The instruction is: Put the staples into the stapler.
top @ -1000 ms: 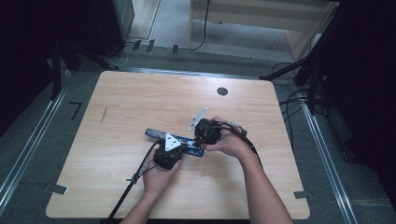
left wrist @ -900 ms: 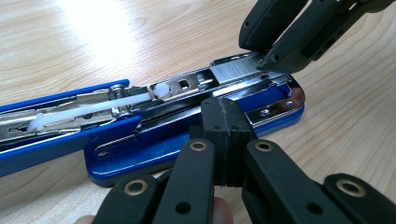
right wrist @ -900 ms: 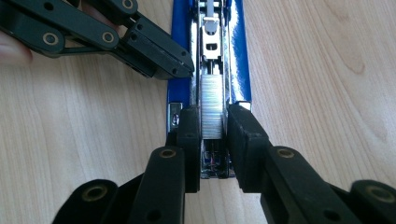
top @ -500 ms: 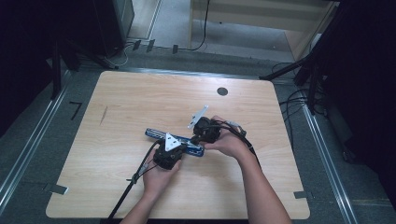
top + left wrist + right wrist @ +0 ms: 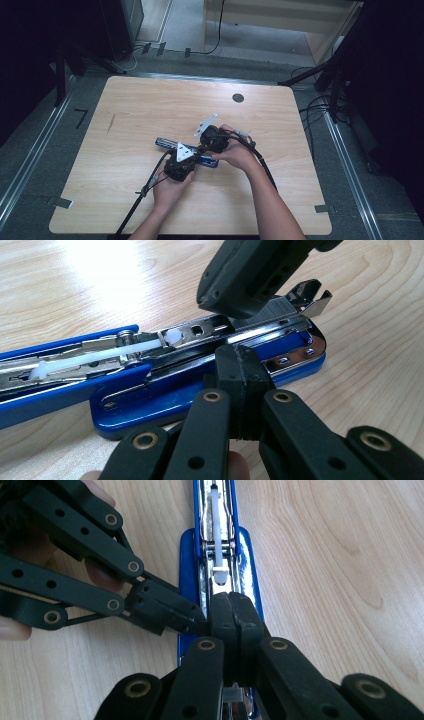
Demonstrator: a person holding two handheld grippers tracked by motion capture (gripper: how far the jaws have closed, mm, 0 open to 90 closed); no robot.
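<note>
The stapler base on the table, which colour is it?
Blue; the stapler base shows best in the left gripper view.

Wooden table (image 5: 125, 120), person's arms coming in from 6 o'clock. Left gripper (image 5: 186, 161) and right gripper (image 5: 207, 142) meet just below table centre, both tips on a blue stapler (image 5: 165, 143) lying flat, its long body running toward 9 o'clock. Jaw state too small to tell from up here. Small black disc (image 5: 238, 98) approx 1 o'clock, well apart. Cables trail off both grippers.
</note>
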